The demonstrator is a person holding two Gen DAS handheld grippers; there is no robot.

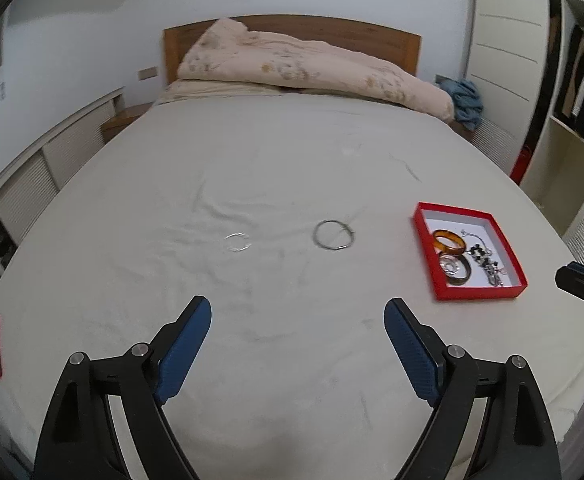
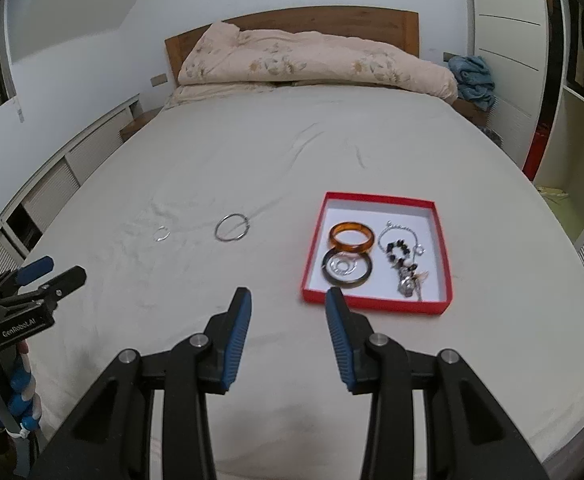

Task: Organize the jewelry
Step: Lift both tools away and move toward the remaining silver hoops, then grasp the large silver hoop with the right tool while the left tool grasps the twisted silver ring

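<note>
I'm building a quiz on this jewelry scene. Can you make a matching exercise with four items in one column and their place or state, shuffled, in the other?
Items:
1. amber bangle
2. silver hoop
3. left hand-held gripper
4. blue cloth

Places or states:
A. lying on the bare sheet, outside the box
B. heaped beside the head of the bed
C. inside the red box
D. jaws wide apart, nothing between them

Pairs: 1-C, 2-A, 3-D, 4-B
</note>
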